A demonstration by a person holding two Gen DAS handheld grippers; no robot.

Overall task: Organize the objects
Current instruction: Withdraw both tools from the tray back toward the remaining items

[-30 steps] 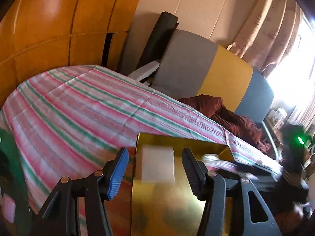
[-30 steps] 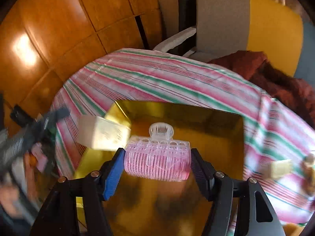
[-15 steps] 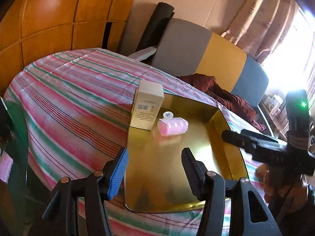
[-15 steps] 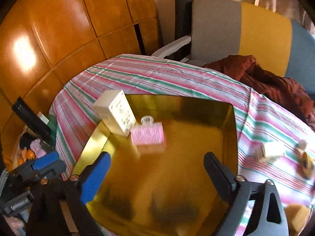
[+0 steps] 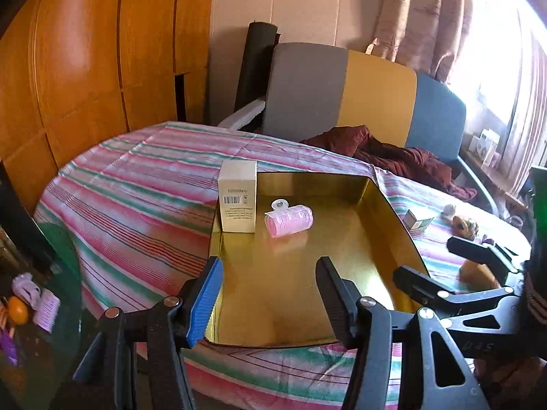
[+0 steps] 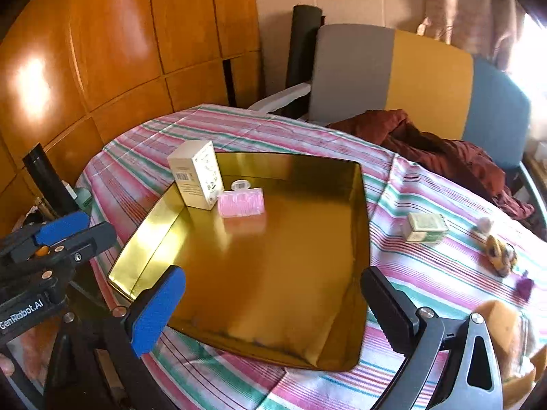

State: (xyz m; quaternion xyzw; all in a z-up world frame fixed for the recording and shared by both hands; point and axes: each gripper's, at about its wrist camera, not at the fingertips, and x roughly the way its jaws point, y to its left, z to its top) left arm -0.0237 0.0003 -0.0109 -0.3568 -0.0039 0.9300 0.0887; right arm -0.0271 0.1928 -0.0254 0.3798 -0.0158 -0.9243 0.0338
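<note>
Your right gripper (image 6: 273, 294) was opening, nothing between its jaws. Your left gripper (image 5: 270, 294) stood released and empty. The pink hair roller (image 6: 241, 201) lay in the gold tray (image 6: 359, 205) beside the white box (image 6: 196, 174).

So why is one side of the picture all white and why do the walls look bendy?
Left wrist view: sunlight through the curtains washes out the right edge, and the fisheye lens bows the wooden panels. Right wrist view: a bright glare spot sits on the wooden panels, the gold tray mirrors the light, and the pink hair roller looks slightly smeared.
</note>
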